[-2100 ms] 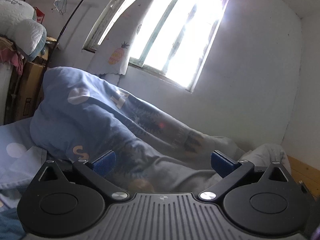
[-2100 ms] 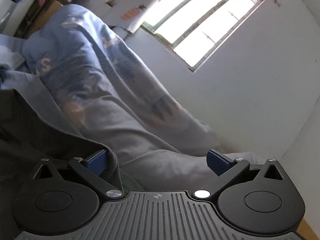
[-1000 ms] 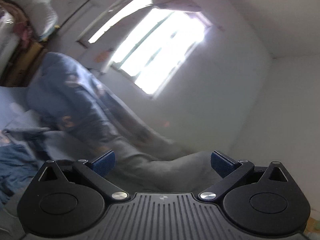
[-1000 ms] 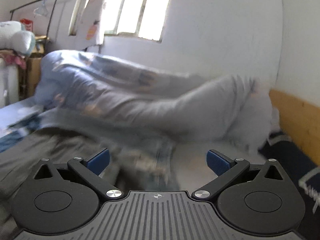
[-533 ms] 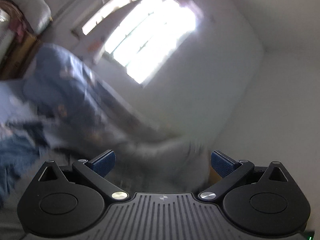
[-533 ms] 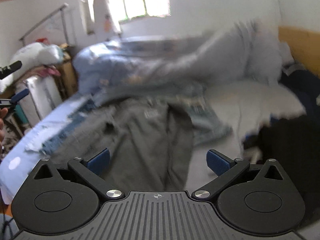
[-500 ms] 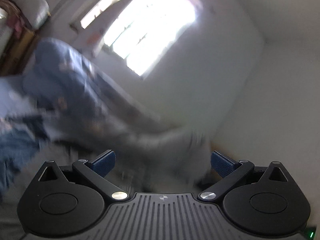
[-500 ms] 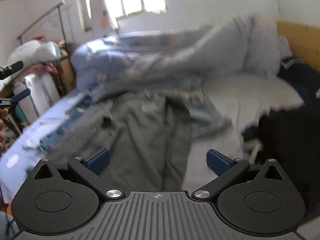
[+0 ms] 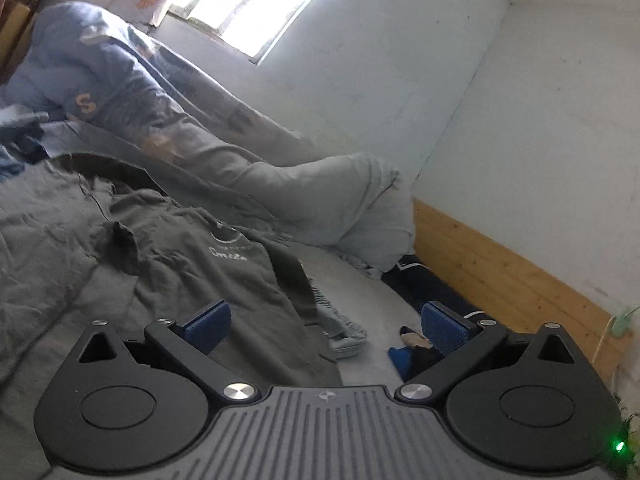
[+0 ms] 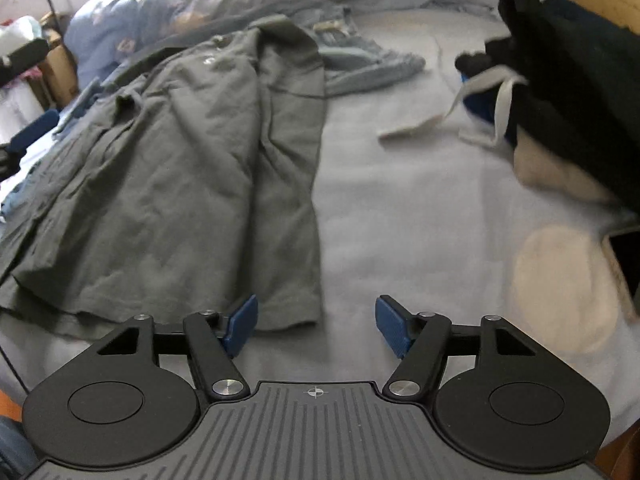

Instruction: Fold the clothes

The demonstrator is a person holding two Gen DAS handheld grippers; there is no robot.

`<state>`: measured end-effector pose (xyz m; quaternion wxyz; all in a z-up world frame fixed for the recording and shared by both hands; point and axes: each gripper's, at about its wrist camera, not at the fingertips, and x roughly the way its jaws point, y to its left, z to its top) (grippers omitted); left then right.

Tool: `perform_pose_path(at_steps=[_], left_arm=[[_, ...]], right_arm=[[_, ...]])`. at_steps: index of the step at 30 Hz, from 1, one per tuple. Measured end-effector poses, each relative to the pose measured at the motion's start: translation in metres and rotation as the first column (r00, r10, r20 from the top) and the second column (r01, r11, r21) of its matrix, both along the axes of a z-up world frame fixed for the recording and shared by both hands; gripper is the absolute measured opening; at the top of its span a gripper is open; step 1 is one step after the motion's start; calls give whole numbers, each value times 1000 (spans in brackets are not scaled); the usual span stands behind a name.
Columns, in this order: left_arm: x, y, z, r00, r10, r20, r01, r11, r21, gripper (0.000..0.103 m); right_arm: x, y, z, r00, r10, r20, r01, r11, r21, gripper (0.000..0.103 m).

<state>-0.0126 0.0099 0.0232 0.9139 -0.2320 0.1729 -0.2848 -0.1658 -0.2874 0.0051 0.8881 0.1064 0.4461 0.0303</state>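
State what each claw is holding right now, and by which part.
Nothing is held. The left claw stands open over the grey shirt. The right claw is closing at the shirt's bottom hem corner, pads not yet on the cloth.

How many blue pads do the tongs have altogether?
4. Left tongs: one pad over the grey shirt, one above the bedsheet. Right tongs, closing: one at the shirt's hem, one over the sheet.
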Motion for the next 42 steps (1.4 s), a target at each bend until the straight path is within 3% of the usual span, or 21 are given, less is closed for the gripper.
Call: perform_pose_path(at_steps=[5, 7, 13, 15, 16, 23, 34, 42], left_arm=[[-18, -4, 6, 1000, -24, -11, 25, 999, 26, 103], [-19, -7, 5, 999, -32, -23, 33, 999, 23, 103], [-17, -11, 2, 998, -32, -53, 32, 999, 3, 103], [-15, -12, 0, 998, -28, -64, 27, 1000, -4, 103], [-14, -12, 0, 997, -26, -69, 26, 1000, -7, 103], [-10, -8, -3, 996, -8, -90, 6, 1000, -27, 103], [3, 3, -13, 983, 36, -177, -48, 997, -64, 103], [8, -14, -14, 983, 1, -182, -16, 997, -80, 103]], right_arm=[[5, 6, -4, 1000, -19, 2, 19, 1000, 1, 68], [6, 11, -6, 1000, -27, 3, 27, 1000, -12, 63], [8, 32, -3, 1000, -16, 11, 17, 997, -75, 32], [9, 39, -1, 1000, 4, 8, -4, 996, -86, 12], [9, 43, 0, 1000, 14, 5, -14, 996, -91, 9], [9, 31, 12, 1000, -18, 6, 19, 996, -88, 7], [16, -63, 88, 969, -195, 155, 221, 960, -171, 7], [47, -115, 138, 952, -207, 224, 266, 923, -277, 7]])
